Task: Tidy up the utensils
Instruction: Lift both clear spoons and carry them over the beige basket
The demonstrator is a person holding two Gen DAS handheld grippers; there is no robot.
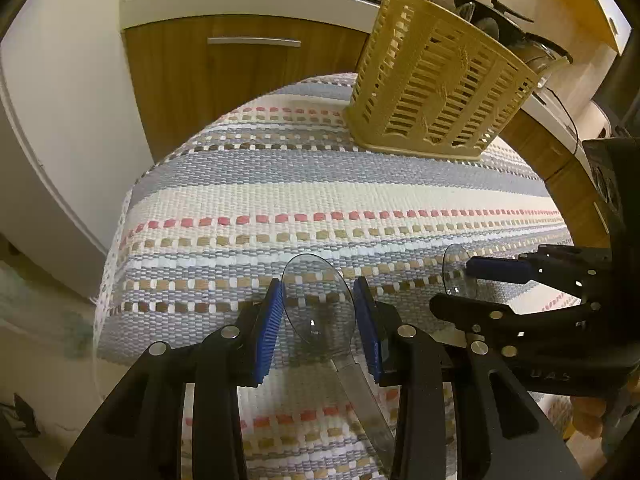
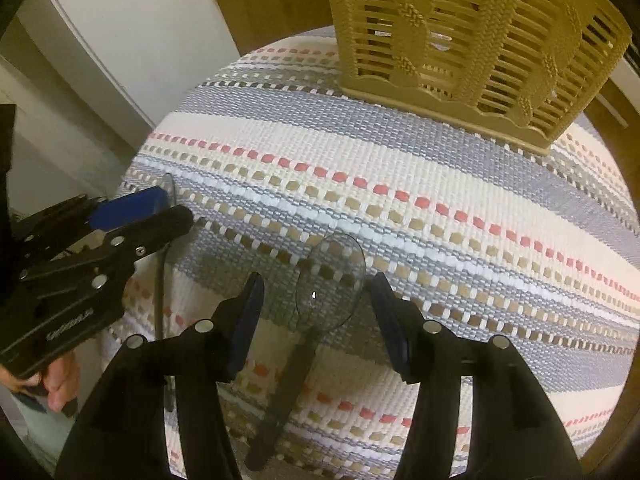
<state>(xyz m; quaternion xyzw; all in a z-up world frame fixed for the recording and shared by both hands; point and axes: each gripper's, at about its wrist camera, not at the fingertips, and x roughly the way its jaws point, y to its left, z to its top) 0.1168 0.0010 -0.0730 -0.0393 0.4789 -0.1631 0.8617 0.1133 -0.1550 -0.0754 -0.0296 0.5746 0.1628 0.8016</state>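
Observation:
Two clear plastic spoons lie on a striped woven cloth. In the left wrist view one spoon [image 1: 320,304] lies between the blue pads of my left gripper [image 1: 320,320], whose jaws stand open around its bowl. The second spoon [image 1: 458,272] shows further right, by my right gripper [image 1: 468,284]. In the right wrist view that spoon [image 2: 330,280] lies between the open jaws of my right gripper [image 2: 316,316]; its handle runs back toward the camera. My left gripper [image 2: 160,208] is at the left with the first spoon's bowl edge [image 2: 170,188] beside it. A tan slatted utensil holder [image 1: 436,84] stands at the cloth's far side.
The striped cloth [image 1: 280,184] covers a small table that drops off at the left and near edges. Wooden cabinets [image 1: 240,80] with a white counter stand behind. The holder [image 2: 472,36] sits close ahead of the right gripper. A white appliance side [image 1: 60,120] is at the left.

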